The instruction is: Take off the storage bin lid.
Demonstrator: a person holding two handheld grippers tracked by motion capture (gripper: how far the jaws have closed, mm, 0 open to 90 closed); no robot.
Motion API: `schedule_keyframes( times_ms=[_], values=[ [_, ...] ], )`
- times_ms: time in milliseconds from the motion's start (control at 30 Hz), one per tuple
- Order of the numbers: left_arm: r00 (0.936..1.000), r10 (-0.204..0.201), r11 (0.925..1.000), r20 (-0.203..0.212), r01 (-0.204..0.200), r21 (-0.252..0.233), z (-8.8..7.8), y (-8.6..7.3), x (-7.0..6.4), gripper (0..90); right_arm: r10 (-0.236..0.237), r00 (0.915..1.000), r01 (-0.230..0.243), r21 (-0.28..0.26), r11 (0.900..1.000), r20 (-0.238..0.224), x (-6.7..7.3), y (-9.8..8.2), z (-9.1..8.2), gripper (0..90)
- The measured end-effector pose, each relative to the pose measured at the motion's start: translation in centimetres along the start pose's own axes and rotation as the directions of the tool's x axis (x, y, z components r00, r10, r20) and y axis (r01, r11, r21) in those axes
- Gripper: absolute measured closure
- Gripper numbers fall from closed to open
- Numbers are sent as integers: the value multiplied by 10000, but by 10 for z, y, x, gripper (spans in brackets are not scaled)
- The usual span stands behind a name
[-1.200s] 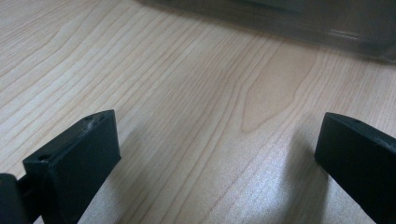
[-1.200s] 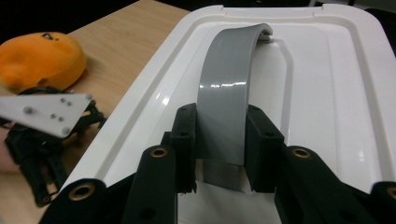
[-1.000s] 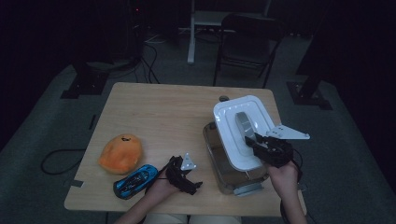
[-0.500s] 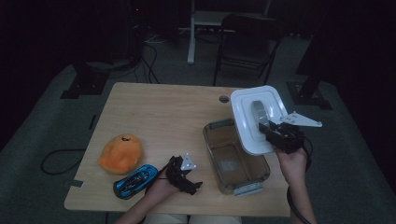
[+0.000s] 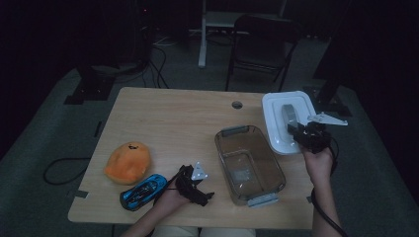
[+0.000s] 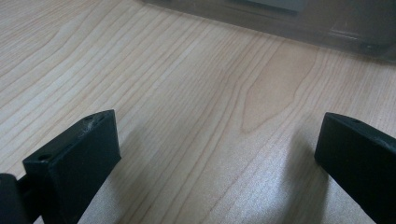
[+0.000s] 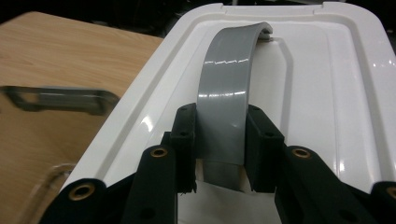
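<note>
A white lid (image 5: 285,118) with a grey arched handle (image 7: 229,88) hangs over the table's right edge, just beyond the clear plastic bin (image 5: 249,163). My right gripper (image 5: 302,133) is shut on that handle; in the right gripper view the pads (image 7: 184,135) press both sides of the grey strap, and the gripper (image 7: 223,126) points along the lid (image 7: 327,93). The bin stands uncovered with nothing visible inside. My left gripper (image 5: 201,190) rests near the table's front edge, left of the bin. Its jaws (image 6: 219,158) stand wide open over bare wood.
An orange plush toy (image 5: 127,160) and a blue toy car (image 5: 143,191) lie at the front left of the wooden table (image 5: 173,118). A folding chair (image 5: 262,44) and stand legs are on the floor behind. The bin's rim (image 6: 289,18) lies just ahead of the left gripper.
The right gripper has carried the white lid off the bin, to the right and farther back. The bin now stands uncovered. The left gripper has stayed put.
</note>
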State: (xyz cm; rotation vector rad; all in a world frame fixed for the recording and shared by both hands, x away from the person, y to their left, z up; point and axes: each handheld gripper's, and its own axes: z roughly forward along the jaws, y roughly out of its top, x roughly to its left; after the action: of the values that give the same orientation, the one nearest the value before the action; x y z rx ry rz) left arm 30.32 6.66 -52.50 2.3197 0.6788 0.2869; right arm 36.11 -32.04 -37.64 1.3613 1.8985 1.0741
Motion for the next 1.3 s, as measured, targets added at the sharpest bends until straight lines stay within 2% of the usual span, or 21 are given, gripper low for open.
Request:
schedule_keyframes(
  times_ms=[167, 267, 833, 1300],
  values=[
    [10000, -1, 10000, 15, 1, 13, 0, 0, 0, 5, 286, 9994, -294, 421, 9987, 213, -15, -10, 21, 686],
    [10000, -6, 10000, 15, 6, 13, 0, 0, 0, 5, 461, 9989, -466, 579, 9972, 84, -19, -18, 33, 686],
    [10000, 30, 10000, 19, -30, 45, 0, 0, 0, 6, 791, 9968, -770, 1303, 9885, -113, -18, -57, 85, 685],
    [10000, -68, 10000, -41, 68, 26, -1, -1, 0, 6, 873, 9958, -813, 1717, 9818, -272, -14, -75, 109, 684]
  ],
)
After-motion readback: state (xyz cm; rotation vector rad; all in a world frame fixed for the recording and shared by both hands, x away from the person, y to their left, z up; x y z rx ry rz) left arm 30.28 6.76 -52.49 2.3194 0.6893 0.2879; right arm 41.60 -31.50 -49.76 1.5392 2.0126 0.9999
